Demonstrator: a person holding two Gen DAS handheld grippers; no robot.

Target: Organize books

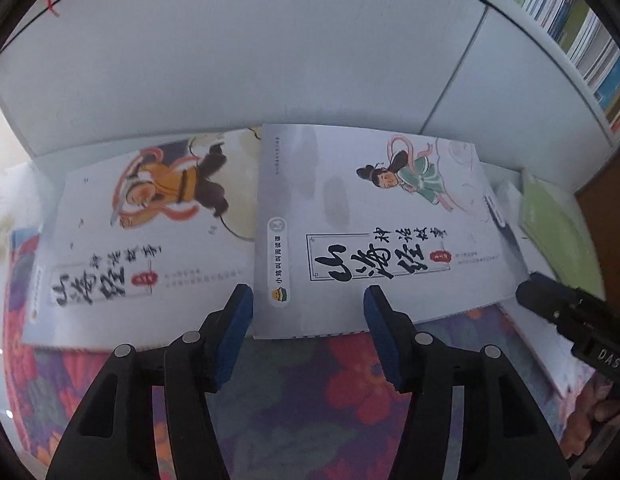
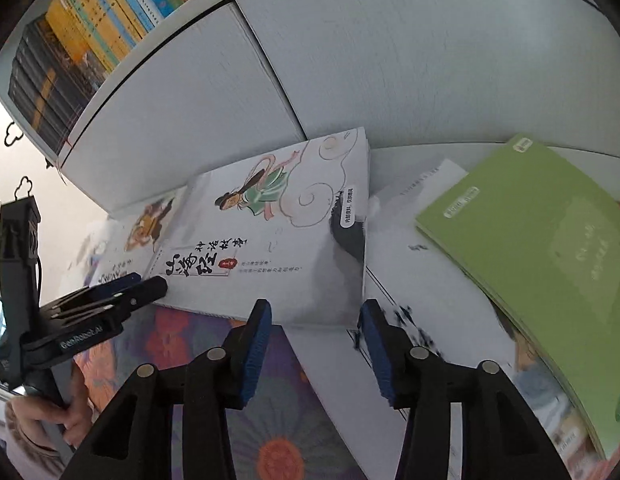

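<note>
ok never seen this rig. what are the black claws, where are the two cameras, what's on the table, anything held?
No robot here: a person carries a handheld clamp in each hand, with a fisheye camera looking along its two blue-padded fingers. One view is from the left gripper, the other from the right gripper. Each also shows in the other's view. On the floral cloth lie two white storybooks, one with a green-robed figure, one with an orange figure, plus a green book. A bookshelf stands behind. Both pairs of fingers are open above the green-robed book's near edge, holding nothing.

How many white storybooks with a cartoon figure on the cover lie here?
2: the green-robed figure book overlaps the orange-robed figure book, which lies to its left. Others may be hidden under the green book.
</note>
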